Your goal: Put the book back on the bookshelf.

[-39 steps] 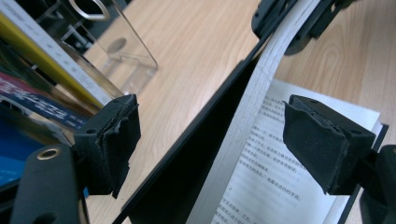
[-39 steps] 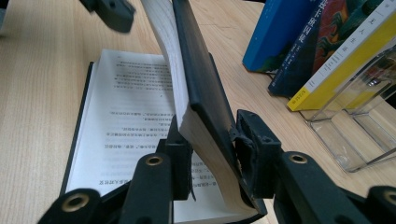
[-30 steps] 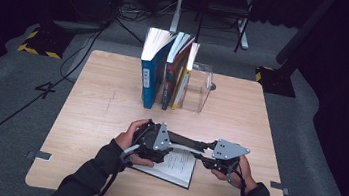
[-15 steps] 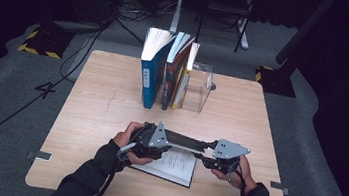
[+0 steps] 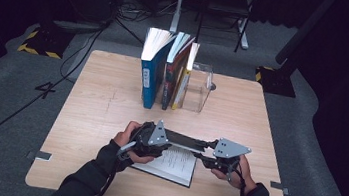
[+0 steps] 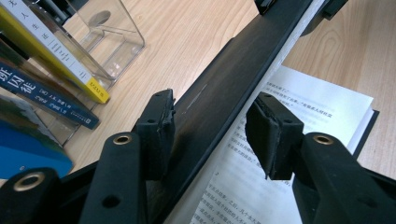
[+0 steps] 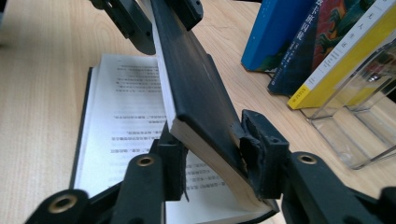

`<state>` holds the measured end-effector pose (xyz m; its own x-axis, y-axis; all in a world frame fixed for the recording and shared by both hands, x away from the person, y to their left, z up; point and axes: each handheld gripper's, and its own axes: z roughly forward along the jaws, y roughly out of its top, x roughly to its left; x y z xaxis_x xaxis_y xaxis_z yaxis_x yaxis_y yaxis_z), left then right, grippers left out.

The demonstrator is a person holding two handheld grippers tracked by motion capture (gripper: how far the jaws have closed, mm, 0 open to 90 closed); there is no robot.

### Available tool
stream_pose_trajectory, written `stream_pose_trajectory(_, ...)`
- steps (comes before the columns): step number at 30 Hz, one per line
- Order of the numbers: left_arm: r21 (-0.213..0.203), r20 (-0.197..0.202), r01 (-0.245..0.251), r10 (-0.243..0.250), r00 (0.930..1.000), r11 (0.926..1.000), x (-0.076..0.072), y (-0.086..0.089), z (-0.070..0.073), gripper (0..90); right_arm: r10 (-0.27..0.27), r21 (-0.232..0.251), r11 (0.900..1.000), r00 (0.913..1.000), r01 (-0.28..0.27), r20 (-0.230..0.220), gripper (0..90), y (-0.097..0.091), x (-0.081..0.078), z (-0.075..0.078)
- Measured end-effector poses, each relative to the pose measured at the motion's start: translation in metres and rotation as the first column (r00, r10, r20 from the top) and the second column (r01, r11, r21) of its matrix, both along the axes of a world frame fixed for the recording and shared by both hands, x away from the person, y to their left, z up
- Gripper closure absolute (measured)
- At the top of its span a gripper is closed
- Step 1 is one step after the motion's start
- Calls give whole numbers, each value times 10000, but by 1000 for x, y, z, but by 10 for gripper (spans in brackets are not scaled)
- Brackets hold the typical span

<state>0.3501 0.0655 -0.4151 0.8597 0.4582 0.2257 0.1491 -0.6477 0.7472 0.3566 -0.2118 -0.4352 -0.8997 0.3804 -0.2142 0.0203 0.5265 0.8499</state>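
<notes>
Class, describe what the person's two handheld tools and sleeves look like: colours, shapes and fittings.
Both tools, left tool and right tool, are black, each topped by a grey three-cornered plate. Their jaws show brass-coloured rivets and thick black pads. The sleeves are dark.

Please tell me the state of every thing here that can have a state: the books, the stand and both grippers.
Black-covered book: open on the table, its upper half raised.
Left gripper: jaws just been closing around that raised half, a gap on the page side.
Right gripper: shut on the raised half.
Blue, dark and yellow books: upright, closed, leaning together.
Clear plastic bookend: upright, beside the yellow book.
</notes>
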Motion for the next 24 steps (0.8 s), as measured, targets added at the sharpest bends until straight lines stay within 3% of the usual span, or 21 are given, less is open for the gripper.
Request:
stream_pose_trajectory(2,-7,22,20,-20,10000,10000,0,1,0,537,7,78,10000,10000,-7,-63,590,-1,1,0)
stream_pose_trajectory(9,-862,-114,-8,-2,9999,9963,0,13,-2,542,-584,391,9975,9978,596,-317,395,-19,6,5)
stream_pose_trajectory(15,-1627,-375,-130,70,9993,9866,3,26,-2,542,-1273,810,9882,9911,1300,-380,384,-45,12,8)
stream_pose_trajectory(16,-1972,-457,-177,89,9989,9802,4,32,-3,542,-1630,1069,9798,9847,1688,-610,381,-54,16,8)
stream_pose_trajectory(17,-1972,-457,-177,89,9989,9802,4,32,-3,542,-1630,1069,9798,9847,1688,-610,381,-54,16,8)
stream_pose_trajectory(19,-2364,-640,-184,33,9979,9715,6,40,-3,541,-1766,1043,9774,9813,1840,-771,374,-59,19,6)
stream_pose_trajectory(20,-2813,-782,-220,0,9969,9594,7,49,-4,542,-1880,895,9765,9778,1963,-930,367,-60,22,2)
stream_pose_trajectory(21,-2813,-782,-220,0,9969,9594,7,49,-4,541,-1896,826,9768,9770,1978,-974,366,-60,23,1)
stream_pose_trajectory(22,-2976,-824,-206,-42,9966,9545,8,53,-5,541,-1896,826,9768,9770,1978,-974,366,-60,23,1)
stream_pose_trajectory(24,-3428,-947,-270,-60,9955,9390,9,62,-7,541,-1909,512,9791,9765,1967,-999,363,-56,25,-4)
